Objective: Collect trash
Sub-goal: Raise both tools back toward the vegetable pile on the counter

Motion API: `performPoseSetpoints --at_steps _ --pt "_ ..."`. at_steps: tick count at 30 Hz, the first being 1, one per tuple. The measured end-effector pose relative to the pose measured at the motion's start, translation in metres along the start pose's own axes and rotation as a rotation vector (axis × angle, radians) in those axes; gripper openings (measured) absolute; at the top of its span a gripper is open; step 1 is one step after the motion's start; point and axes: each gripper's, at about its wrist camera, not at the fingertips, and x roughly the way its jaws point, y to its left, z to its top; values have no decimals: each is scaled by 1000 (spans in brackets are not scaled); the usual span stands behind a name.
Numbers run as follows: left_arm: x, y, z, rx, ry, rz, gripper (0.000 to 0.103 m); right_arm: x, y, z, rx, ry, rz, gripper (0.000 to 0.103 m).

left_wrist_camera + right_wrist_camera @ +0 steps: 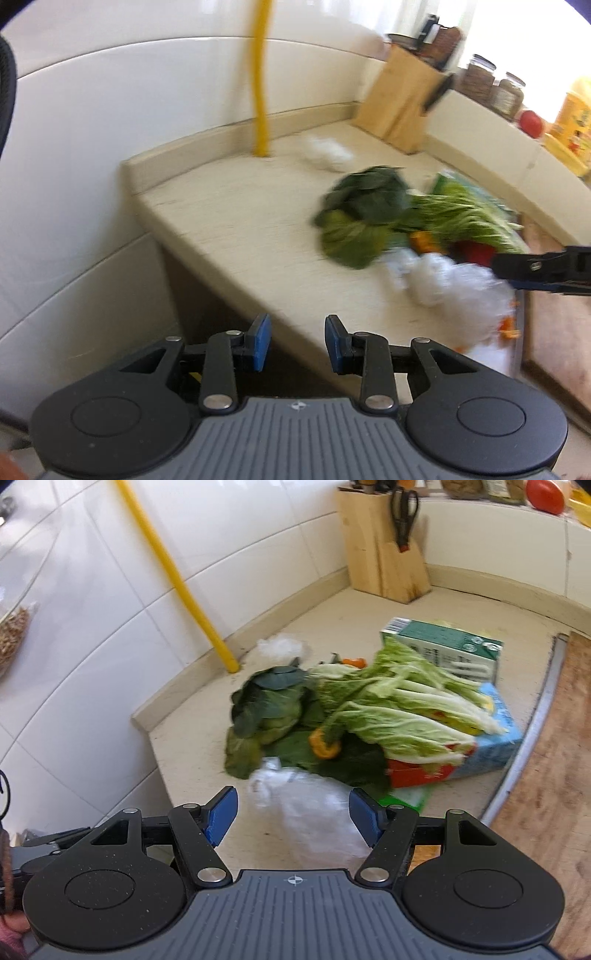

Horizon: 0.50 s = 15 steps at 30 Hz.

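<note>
Vegetable scraps (369, 705) and crumpled plastic bag (310, 812) on countertop (207, 746) (each hand-held gripper agape, empty).

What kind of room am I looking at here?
Most likely a home kitchen: a wooden knife block stands in the corner of a tiled countertop, leafy vegetables lie on it, and jars line a ledge.

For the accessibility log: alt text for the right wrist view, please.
The open right hand-held gripper hovers at a crumpled clear plastic bag on a beige counter. Behind lie cabbage leaves, cartons and a wooden knife block.
</note>
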Motion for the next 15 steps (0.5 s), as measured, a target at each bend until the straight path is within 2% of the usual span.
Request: performPoseSetpoints --at_steps 9,15 --pt "24 -67 10 71 44 -135 30 -20 -37 6 42 -41 -37 75" --pt "40 -94 11 96 80 -170 30 -32 -60 8 53 -67 -66 75"
